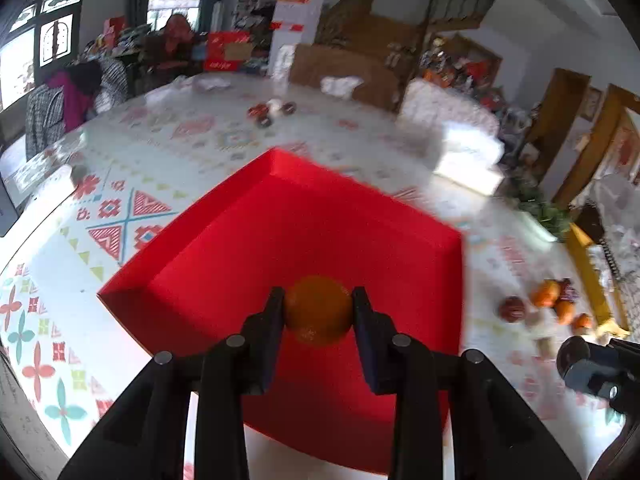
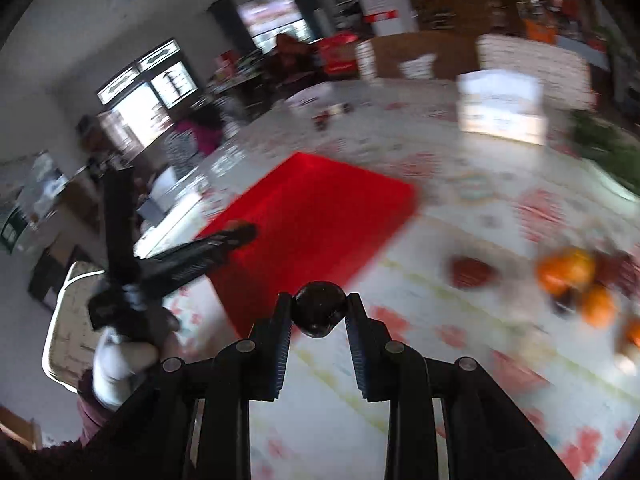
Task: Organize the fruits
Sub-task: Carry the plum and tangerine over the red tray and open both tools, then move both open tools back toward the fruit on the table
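Daylight enters through blown-out windows [image 1: 16, 68] at the left, leaving glare on the glossy worktop [image 1: 224, 136]. Fisheye bending curves every edge into dark corners. The right wrist view is heavily motion-blurred; the left is softer only at its far side.

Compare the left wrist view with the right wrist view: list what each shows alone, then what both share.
Left wrist only: the left gripper shut on an orange, hanging above the red tray.
Right wrist only: the right gripper shut on a dark round fruit, above the patterned tablecloth.
Both: the red tray, the tablecloth, and the loose fruit pile to the right.
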`<state>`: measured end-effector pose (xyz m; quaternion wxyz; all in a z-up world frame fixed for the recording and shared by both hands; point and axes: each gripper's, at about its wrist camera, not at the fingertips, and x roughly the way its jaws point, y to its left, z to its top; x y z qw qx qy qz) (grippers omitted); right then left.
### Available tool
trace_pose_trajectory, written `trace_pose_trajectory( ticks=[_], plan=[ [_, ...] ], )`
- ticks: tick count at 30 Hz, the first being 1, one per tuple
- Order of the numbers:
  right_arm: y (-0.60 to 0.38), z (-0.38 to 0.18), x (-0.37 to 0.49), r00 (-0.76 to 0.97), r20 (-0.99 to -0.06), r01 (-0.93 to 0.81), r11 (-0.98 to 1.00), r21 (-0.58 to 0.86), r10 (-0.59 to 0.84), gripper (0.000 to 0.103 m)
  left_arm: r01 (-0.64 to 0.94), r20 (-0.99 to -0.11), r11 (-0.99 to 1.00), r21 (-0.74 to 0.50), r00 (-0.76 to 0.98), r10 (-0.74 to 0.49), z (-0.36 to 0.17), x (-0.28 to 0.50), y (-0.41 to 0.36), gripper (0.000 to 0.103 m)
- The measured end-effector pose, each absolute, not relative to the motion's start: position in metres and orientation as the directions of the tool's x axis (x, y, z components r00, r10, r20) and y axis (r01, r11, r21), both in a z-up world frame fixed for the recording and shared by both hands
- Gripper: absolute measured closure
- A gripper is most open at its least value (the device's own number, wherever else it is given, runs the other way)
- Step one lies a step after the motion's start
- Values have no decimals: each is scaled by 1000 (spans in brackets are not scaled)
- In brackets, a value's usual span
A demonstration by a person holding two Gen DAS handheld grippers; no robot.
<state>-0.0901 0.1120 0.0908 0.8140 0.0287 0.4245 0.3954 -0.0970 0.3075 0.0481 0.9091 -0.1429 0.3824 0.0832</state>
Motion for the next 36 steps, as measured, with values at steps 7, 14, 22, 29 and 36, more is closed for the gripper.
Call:
trace_pose_trajectory(
  ticks=[7,14,22,29,36],
  plan=[
    [193,57,-75,269,-730,-654,676,340,628,73,-279,-738,935,-220,674,27,36,-97,325,70],
    [206,52,-81,326,-744,-688,686,236,583,62,-298,-691,912,-282,722,22,48,-112,333,48],
    [154,80,-99,457,-642,-648,725,234,616,39,-299,-644,896,-327,765,20,71,-137,321,40],
    [37,90,-102,612,-582,-454,840,297,536,30,-194,-603,931,-310,797,-35,95,-140,272,34],
    [-113,73,-92,684,-653,-140,936,322,327,30,-49,-627,956,-288,764,-150,87,-123,204,33]
  ],
)
